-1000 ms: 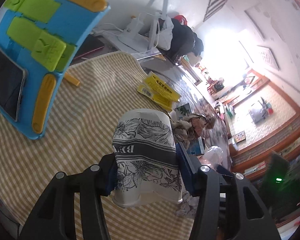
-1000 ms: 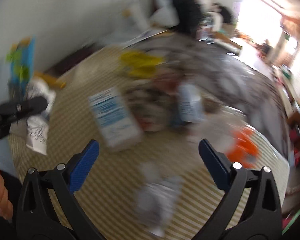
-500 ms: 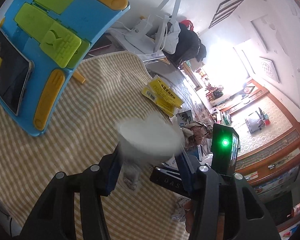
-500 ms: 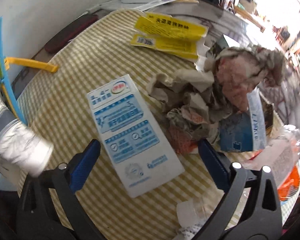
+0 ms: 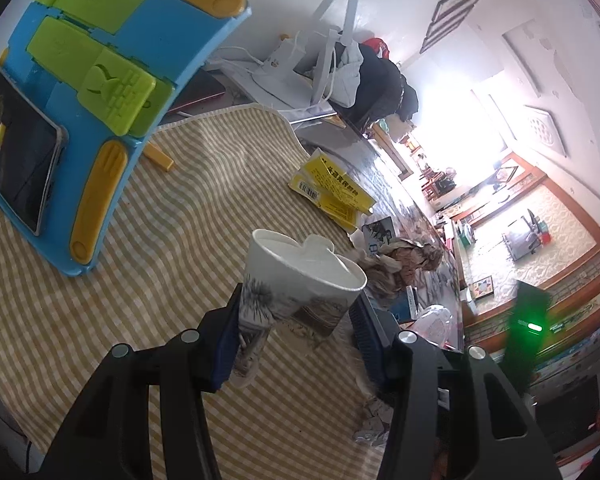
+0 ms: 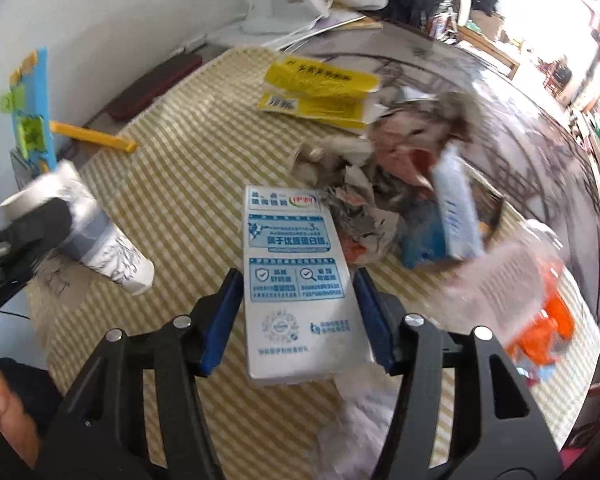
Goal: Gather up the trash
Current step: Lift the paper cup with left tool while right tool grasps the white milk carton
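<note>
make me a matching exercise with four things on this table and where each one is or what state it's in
Things:
1. paper cup
2. milk carton
3. yellow packet
4. blue stand

States:
A. lying flat between the right gripper's closing fingers
B. propped upright, holding a phone
C. held tilted in the left gripper
D. lying flat at the cloth's far edge

Pairs: 1-C, 2-A, 3-D, 4-B

Bright, cluttered room

A white wall (image 5: 400, 8) stood behind the surface (image 5: 364, 156); a checked cloth (image 5: 180, 216) covered its near part. Glare from a window (image 5: 444, 120) washed out the far end.
</note>
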A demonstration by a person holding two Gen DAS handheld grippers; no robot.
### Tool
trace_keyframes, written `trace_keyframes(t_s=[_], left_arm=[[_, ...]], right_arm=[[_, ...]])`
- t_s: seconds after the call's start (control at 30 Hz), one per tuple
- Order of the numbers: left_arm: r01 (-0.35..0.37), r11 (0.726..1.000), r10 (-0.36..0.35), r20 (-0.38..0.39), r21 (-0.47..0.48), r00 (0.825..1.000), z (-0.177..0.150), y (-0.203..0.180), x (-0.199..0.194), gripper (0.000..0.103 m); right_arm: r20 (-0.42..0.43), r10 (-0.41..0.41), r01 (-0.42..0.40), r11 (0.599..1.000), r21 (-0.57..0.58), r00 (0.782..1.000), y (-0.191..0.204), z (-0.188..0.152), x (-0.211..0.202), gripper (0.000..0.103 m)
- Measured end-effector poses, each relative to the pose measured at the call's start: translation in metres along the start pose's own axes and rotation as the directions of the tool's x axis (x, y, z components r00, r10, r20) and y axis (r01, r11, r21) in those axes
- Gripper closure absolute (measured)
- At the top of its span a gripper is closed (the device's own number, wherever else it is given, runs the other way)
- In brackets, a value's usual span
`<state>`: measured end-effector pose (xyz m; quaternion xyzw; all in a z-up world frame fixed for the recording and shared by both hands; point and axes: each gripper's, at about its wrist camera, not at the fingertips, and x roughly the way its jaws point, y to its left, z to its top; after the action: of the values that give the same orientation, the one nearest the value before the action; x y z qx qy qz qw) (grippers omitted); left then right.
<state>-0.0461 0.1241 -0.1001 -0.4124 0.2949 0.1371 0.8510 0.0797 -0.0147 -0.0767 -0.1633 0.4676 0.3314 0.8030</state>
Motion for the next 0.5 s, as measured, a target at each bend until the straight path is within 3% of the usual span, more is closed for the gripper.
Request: trace_keyframes(t_s=[0.27,0.33,0.5], left_arm=[[-0.029,0.996,0.029,-0.003,0.088,1.0,-0.009,-0.017,0.006,0.055],[-0.036,0.993,0.037,-0.008,0.111,0.999,-0.012,-0.021,0.009,0.056],[-0.06,0.982,0.066,-0.029,0.177,0.997,-0.021,-0.033,0.018,0.055]], right_arm=[[0.116,0.051,-0.065,0.991,0.117,0.992,-0.041,-0.043,-0.063,0.051],[0.116,0.03,-0.044,0.992,0.119,0.993,-0.049,-0.053,-0.071,0.07],[0.051,-0.018,0.01,0.986,0.168,0.999,-0.079,-0.086,-0.074,0.07]])
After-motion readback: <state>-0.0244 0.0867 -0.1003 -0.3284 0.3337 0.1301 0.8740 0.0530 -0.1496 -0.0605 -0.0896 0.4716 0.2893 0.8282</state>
